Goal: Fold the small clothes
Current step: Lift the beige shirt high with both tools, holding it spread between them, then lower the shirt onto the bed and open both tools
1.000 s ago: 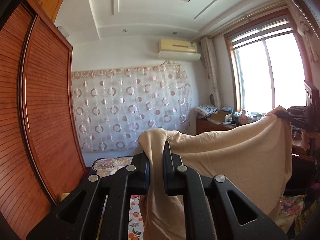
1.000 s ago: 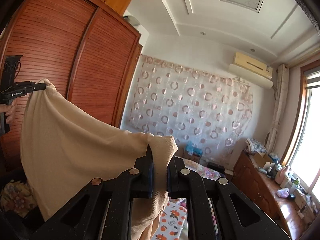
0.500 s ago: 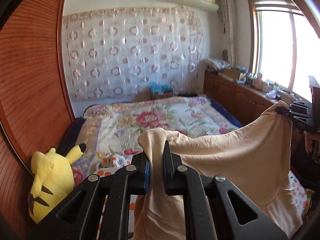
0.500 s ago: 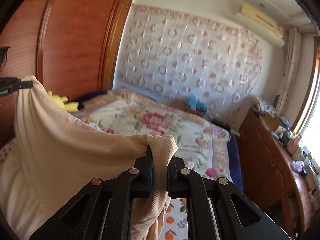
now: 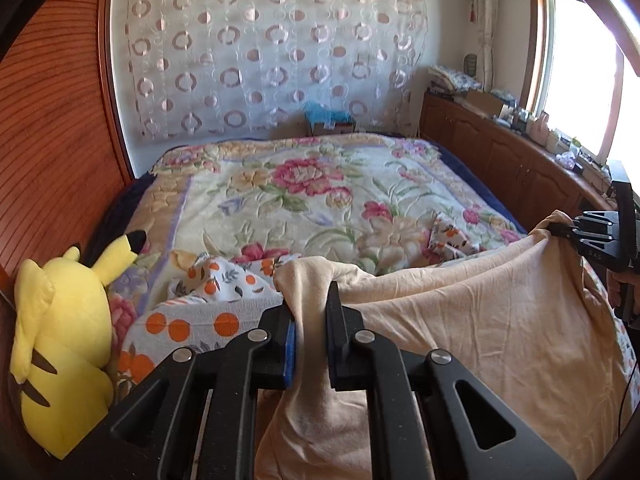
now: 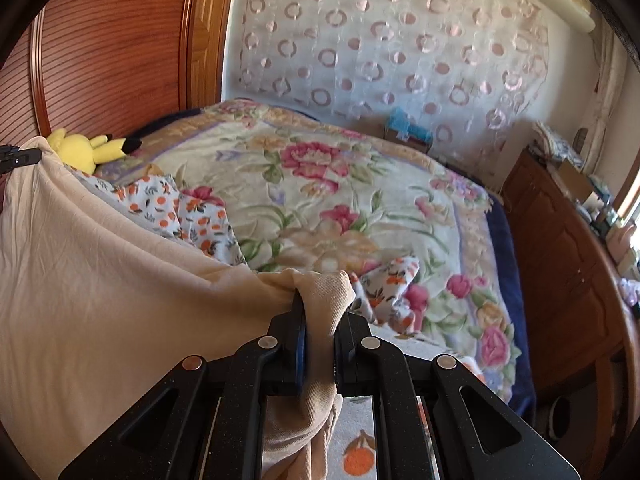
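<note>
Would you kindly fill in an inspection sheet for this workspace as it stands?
Surface: bed under a floral blanket.
Job's things: beige garment stretched between both tools above the bed.
Clutter: orange-print clothes, yellow plush by the wardrobe.
Grippers: left tool and right tool each shut on a garment corner.
Cables: thin dark cable under the right tool.
Surroundings: patterned curtain, window, cluttered cabinet.
</note>
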Tool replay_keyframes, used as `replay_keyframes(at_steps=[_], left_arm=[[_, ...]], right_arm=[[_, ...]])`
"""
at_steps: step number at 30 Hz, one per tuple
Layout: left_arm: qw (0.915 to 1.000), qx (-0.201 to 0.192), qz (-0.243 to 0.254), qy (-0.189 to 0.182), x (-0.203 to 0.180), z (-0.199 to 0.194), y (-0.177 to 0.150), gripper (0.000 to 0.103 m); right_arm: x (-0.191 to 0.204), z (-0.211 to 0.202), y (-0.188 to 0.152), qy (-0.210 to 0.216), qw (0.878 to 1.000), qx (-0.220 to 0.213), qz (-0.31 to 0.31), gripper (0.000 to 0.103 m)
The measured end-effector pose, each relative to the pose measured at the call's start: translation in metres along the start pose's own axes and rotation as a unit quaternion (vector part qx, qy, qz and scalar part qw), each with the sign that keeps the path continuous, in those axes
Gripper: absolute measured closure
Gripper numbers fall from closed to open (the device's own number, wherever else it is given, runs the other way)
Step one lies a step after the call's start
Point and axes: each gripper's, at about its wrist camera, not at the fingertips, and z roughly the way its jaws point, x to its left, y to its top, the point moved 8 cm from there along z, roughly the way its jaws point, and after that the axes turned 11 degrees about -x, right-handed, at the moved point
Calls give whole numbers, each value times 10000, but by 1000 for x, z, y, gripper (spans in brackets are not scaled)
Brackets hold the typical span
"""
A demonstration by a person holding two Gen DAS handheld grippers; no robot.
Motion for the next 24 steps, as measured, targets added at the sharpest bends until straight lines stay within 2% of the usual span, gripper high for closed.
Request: replay_keyframes(at_steps=[3,6,8,10,12,16,19,22,24], left_arm=[[9999,97,103,99,3,12,-2,83],[9994,142,242,194,6,15,0,74],[9992,155,310,187,8,15,1,63],[9992,178,320,142,11,17,3,57],[9991,269,320,49,10,14,1,56],[9989,282,351,-115,3,9,-7,33],[9983,391,313,-296,-6,1,-15,26],[9980,409,335,-335,-14,-11,-19,26],[9981,362,363,-340,-19,-22,-19,26]], right_arm=[[-11,5,2,44,9999,115,75,93],[-11,-6,-6,91,9997,181,146,93],[-14,-1,-8,127,9995,221,191,93],[-14,0,-12,177,9992,268,242,93],[-15,1,-13,195,9990,290,288,93],[-14,0,-12,124,9992,244,304,89],[-14,-3,-11,82,9992,138,374,84],[-17,-11,-11,-43,9990,54,432,67],[-18,-20,-11,-59,9987,-12,507,52]])
